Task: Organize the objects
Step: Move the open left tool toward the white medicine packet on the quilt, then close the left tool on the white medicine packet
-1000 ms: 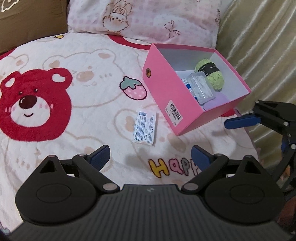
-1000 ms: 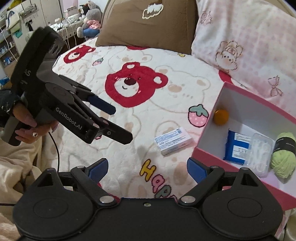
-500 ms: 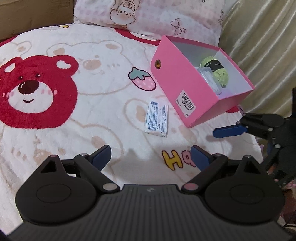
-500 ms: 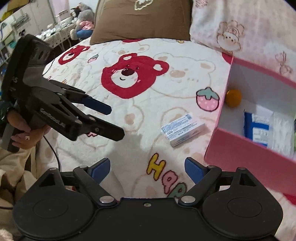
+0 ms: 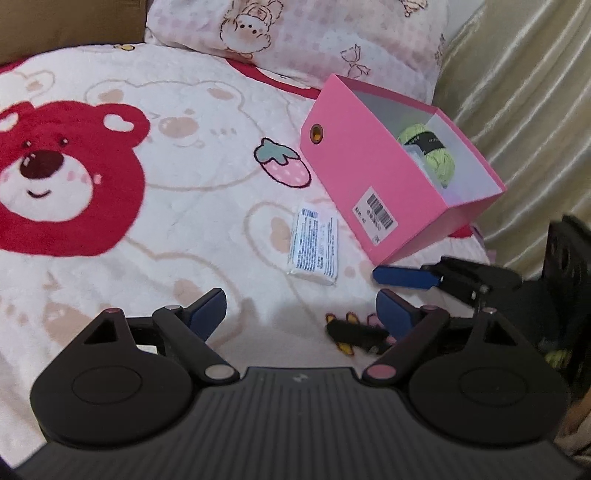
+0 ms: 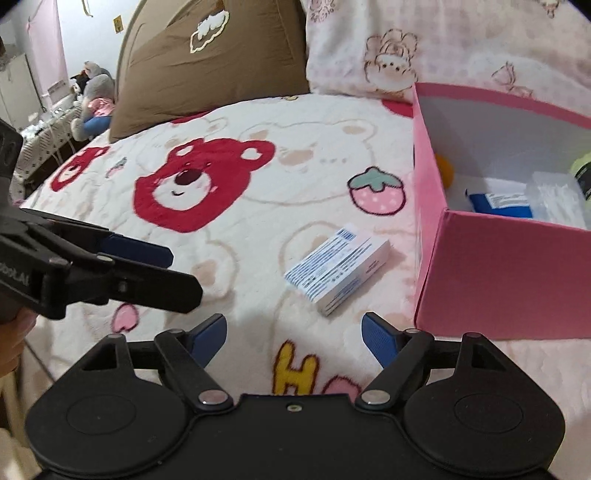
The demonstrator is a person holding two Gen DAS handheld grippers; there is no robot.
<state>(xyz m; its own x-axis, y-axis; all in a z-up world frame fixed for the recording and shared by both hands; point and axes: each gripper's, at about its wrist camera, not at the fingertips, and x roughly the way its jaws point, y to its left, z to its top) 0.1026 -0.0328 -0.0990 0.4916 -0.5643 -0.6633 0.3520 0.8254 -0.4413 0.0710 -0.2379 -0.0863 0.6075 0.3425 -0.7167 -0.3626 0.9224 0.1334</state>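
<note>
A small white box with blue print [image 5: 314,245] [image 6: 338,264] lies flat on the bear blanket, just left of an open pink box [image 5: 365,177] [image 6: 498,273]. Inside the pink box are green yarn [image 5: 430,151] [image 6: 581,170], an orange ball [image 6: 445,168], a blue packet [image 6: 498,205] and a clear plastic case [image 6: 557,201]. My left gripper [image 5: 301,308] hovers short of the white box, its jaws wide but closing, nothing between them. My right gripper [image 6: 293,332] is likewise closing, empty, low over the blanket near the white box. One of its fingers [image 5: 406,277] reaches in below the pink box.
A brown cushion [image 6: 207,62] and a pink patterned pillow [image 5: 295,33] lean at the head of the bed. A beige curtain [image 5: 528,92] hangs to the right of the pink box. The left gripper's fingers [image 6: 147,286] cross the left side of the right wrist view.
Both grippers have sunk toward the blanket and come nearer the white box. The right gripper has rolled and shifted left toward it. Both pairs of jaws have narrowed a little.
</note>
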